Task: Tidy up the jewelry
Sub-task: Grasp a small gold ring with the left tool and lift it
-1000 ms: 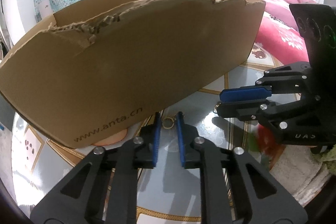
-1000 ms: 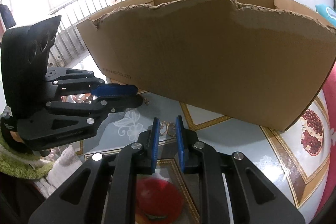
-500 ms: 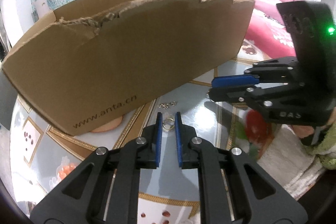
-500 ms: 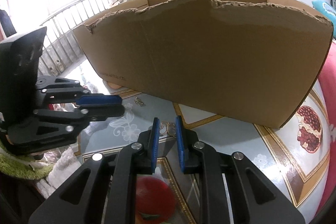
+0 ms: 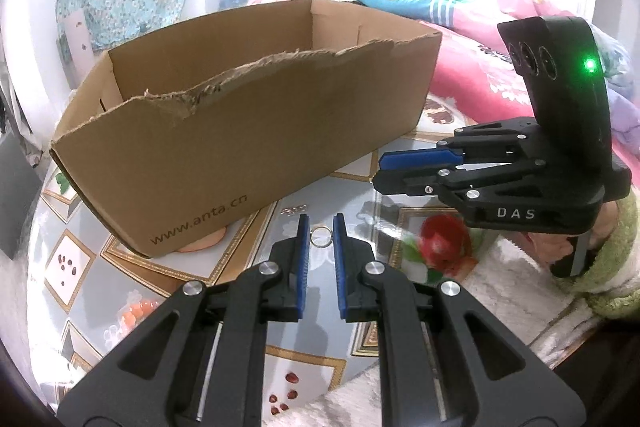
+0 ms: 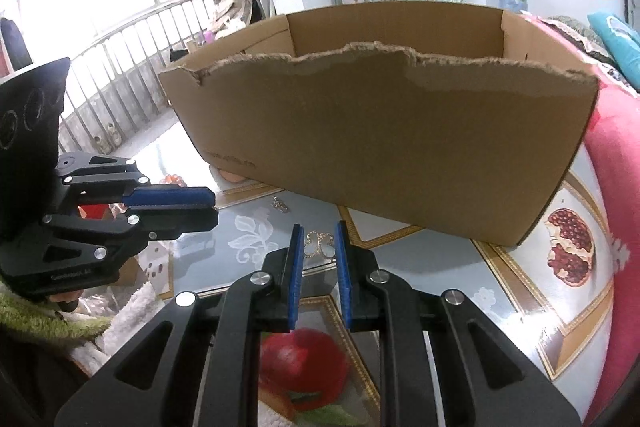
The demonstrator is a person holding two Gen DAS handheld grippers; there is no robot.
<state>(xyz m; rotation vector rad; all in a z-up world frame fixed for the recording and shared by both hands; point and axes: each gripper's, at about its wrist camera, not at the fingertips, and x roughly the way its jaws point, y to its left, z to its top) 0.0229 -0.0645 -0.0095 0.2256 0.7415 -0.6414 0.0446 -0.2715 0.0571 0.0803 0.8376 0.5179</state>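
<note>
Left tool grips a small ring between its blue pads, above the glass counter; right tool is clamped on a gold butterfly-shaped piece; torn cardboard box stands just beyond both; another small trinket lies beside the box

Hidden and unclear parts

The near wall of the cardboard box hides its floor. The small silver piece at 12 o'clock from the left gripper is too small to identify.
</note>
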